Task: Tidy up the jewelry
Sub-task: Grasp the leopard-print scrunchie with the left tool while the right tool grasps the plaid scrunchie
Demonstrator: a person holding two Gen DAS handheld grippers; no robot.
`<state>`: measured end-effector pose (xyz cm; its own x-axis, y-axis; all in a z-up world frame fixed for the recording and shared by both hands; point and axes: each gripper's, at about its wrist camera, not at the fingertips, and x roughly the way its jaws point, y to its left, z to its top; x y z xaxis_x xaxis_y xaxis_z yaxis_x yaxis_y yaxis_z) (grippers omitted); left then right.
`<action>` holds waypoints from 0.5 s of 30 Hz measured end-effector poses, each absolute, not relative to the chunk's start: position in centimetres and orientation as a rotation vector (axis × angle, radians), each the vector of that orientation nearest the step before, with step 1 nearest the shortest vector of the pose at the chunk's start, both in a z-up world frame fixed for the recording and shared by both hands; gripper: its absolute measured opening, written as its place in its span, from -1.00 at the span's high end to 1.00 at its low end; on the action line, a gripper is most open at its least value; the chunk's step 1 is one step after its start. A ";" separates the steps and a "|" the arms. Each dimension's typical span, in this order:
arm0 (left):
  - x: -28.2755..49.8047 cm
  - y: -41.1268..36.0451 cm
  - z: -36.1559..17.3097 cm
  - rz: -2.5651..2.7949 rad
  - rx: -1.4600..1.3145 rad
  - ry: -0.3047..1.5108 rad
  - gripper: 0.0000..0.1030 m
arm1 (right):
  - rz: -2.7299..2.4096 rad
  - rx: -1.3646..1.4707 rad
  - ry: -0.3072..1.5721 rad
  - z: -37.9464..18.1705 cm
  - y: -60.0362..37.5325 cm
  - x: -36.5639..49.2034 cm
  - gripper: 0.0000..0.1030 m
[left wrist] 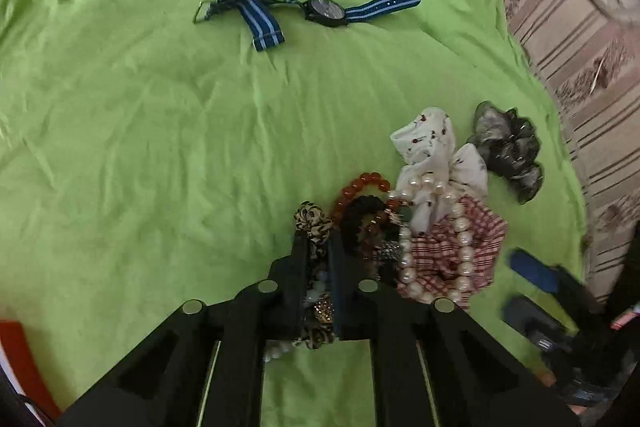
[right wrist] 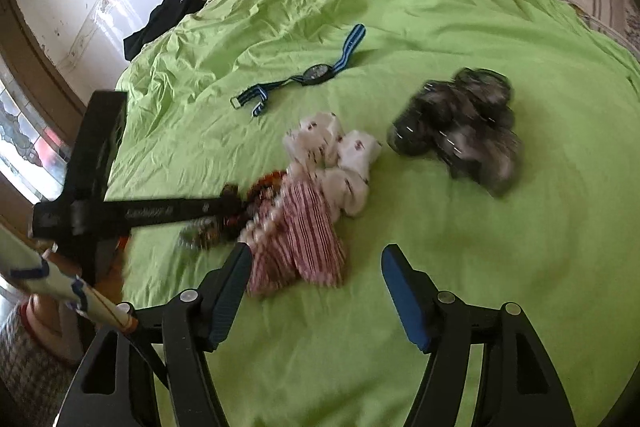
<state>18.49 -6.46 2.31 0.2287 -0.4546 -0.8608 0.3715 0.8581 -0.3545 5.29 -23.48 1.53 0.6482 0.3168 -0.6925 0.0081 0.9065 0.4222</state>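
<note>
A pile of jewelry and hair ties lies on the green sheet (left wrist: 160,131). My left gripper (left wrist: 318,245) is shut on a leopard-print scrunchie (left wrist: 314,225) at the pile's left edge. Beside it lie an amber bead bracelet (left wrist: 362,185), a black scrunchie (left wrist: 362,211), a pearl necklace (left wrist: 462,239), a red-checked scrunchie (left wrist: 480,231), a white patterned scrunchie (left wrist: 432,147) and a grey scrunchie (left wrist: 508,151). A blue-striped watch (left wrist: 324,11) lies further off. My right gripper (right wrist: 316,259) is open, just short of the red-checked scrunchie (right wrist: 300,235).
The left gripper's arm (right wrist: 120,215) reaches in from the left in the right wrist view. Black cloth (right wrist: 160,19) lies at the sheet's far corner. A striped mattress (left wrist: 580,67) borders the sheet on the right. A red object (left wrist: 20,355) sits at the lower left.
</note>
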 end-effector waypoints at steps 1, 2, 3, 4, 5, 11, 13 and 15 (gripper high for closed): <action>18.3 -6.3 2.5 -0.567 -0.088 1.205 0.83 | 0.190 0.422 0.858 1.3 -23.4 6.0 -0.23; 18.1 -6.1 2.9 -0.564 -0.093 1.196 0.84 | 0.204 0.437 0.869 1.0 -23.2 6.5 -0.07; 17.6 -5.7 3.6 -0.565 -0.115 1.184 0.84 | 0.228 0.455 0.891 0.6 -23.1 7.1 0.45; 17.2 -5.2 4.2 -0.569 -0.141 1.172 0.84 | 0.246 0.468 0.914 0.4 -23.0 7.3 0.86; 16.6 -4.6 5.1 -0.575 -0.171 1.155 0.84 | 0.249 0.479 0.922 0.3 -23.0 7.2 0.86; 11.5 -1.2 11.2 -0.626 -0.267 1.034 0.84 | 0.307 0.576 0.875 3.0 -24.5 2.2 0.86; 9.1 -0.2 12.9 -0.656 -0.284 0.992 0.84 | 0.350 0.624 0.848 4.2 -25.3 0.0 0.86; 7.4 -0.6 13.0 -0.553 -0.134 0.987 0.84 | 0.387 0.661 0.827 5.0 -25.9 -2.1 0.86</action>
<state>7.39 -0.60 13.00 0.4263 -0.5001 -0.7538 0.3812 0.8550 -0.3517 -2.14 -25.91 5.03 0.6255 0.5559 -0.5476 -0.0646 0.7363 0.6736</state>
